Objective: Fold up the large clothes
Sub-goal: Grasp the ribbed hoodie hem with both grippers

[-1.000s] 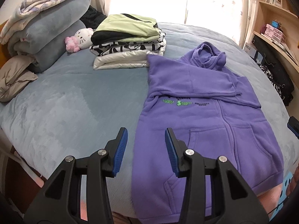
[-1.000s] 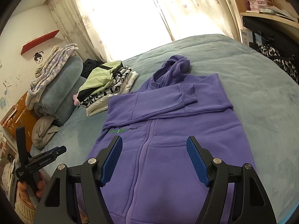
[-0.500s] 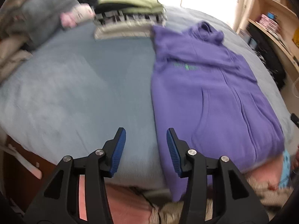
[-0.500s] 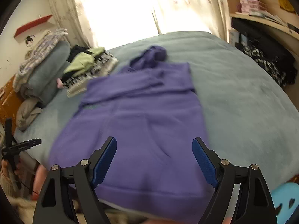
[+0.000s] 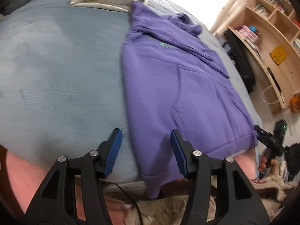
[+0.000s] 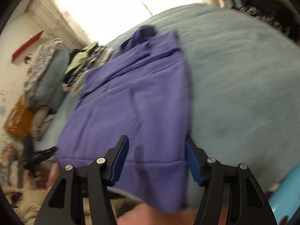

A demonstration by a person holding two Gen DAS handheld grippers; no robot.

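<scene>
Currently, step: reaching for the hem, judged.
Hoodie: purple hoodie point(image 5: 180, 86) lay flat, frame centre, on the bed point(image 5: 56, 65).
Left gripper point(image 5: 146, 151): fingers opening, empty.
Right gripper point(image 6: 157, 161): fingers closing, gripping nothing.
Next: pinch both hem corners.

The purple hoodie point(image 5: 187, 86) is soft matt fleece cloth with a ribbed hem, lying on a plush, velvety grey-blue bedspread point(image 5: 56, 71) beside pale wooden shelves point(image 5: 266, 43).
</scene>
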